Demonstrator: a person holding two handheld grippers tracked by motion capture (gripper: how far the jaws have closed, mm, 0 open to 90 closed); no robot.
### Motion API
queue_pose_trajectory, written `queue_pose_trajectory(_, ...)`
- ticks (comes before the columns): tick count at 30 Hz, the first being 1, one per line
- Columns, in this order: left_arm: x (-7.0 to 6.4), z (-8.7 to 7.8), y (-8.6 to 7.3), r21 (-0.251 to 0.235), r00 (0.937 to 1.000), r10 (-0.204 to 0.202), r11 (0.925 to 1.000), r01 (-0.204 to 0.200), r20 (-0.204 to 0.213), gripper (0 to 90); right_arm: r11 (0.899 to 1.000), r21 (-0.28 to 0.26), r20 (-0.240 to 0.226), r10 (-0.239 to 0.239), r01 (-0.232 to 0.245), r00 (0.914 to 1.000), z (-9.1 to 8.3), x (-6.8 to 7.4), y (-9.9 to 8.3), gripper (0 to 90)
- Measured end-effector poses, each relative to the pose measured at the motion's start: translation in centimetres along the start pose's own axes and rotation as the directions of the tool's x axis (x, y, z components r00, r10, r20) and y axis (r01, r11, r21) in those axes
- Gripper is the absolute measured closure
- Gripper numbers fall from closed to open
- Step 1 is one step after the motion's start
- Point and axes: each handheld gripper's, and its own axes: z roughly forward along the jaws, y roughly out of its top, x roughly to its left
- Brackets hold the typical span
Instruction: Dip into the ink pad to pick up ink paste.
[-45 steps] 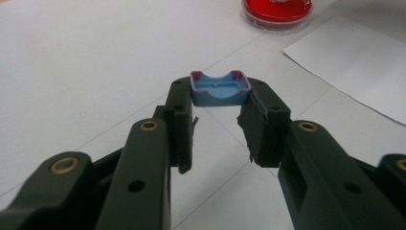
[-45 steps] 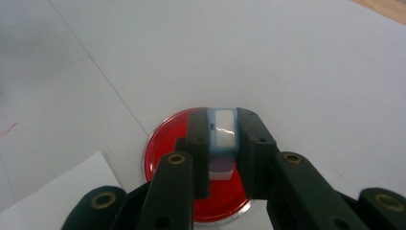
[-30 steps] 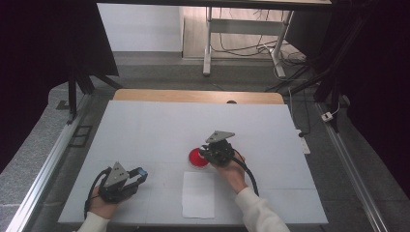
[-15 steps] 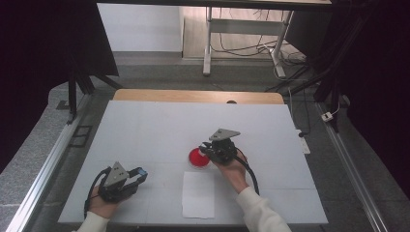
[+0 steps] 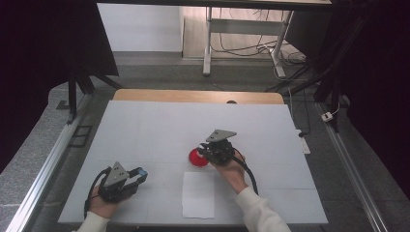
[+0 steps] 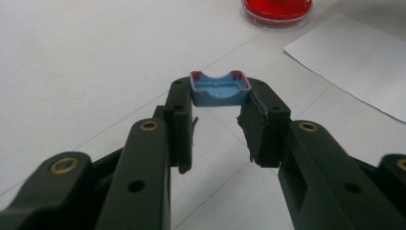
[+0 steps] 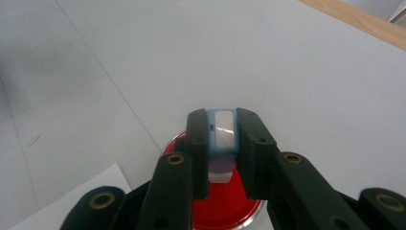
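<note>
The left claw (image 6: 218,120) grips a blue cap (image 6: 220,88) low over the table (image 5: 145,125). The right claw (image 7: 222,153) clamps a small blue-and-white piece (image 7: 222,132), perhaps a stamp, above the red dish (image 7: 225,211). Uncapping looks done; pressing onto the white paper (image 5: 198,194) remains.

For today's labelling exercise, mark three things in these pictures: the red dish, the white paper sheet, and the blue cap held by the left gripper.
red dish (image 5: 197,157): high view, on its red middle.
white paper sheet (image 5: 198,194): high view, centre of the sheet.
blue cap (image 6: 219,89): left gripper view, on its hollow inner face.
</note>
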Motion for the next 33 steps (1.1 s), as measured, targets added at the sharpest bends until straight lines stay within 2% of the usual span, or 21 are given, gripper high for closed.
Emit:
queue_pose_trajectory(15, 0.0, 0.0, 0.0, 0.001, 1.0, 0.001, 1.0, -0.001, 0.001, 65.1, 1.0, 0.017, -0.005, -0.011, 0.011, 0.9999, 0.2, 0.3, 0.1, 75.6)
queue_pose_trajectory(19, 0.0, 0.0, 0.0, 0.002, 1.0, 0.001, 1.0, -0.001, 0.002, 65.2, 0.998, 0.06, 0.002, -0.027, 0.027, 0.9996, 0.6, 0.3, -0.1, 75.6)
queue_pose_trajectory(26, -0.1, 0.0, 0.0, 0.002, 1.0, 0.003, 1.0, -0.003, 0.002, 65.2, 0.998, 0.061, -0.008, -0.02, 0.02, 0.9998, 0.7, 0.2, -0.1, 75.6)
queue_pose_trajectory(33, -0.1, 0.1, 0.0, 0.005, 1.0, 0.004, 1.0, -0.004, 0.003, 65.2, 0.995, 0.082, 0.012, -0.05, 0.049, 0.9987, 1.0, 0.6, -0.2, 75.7)
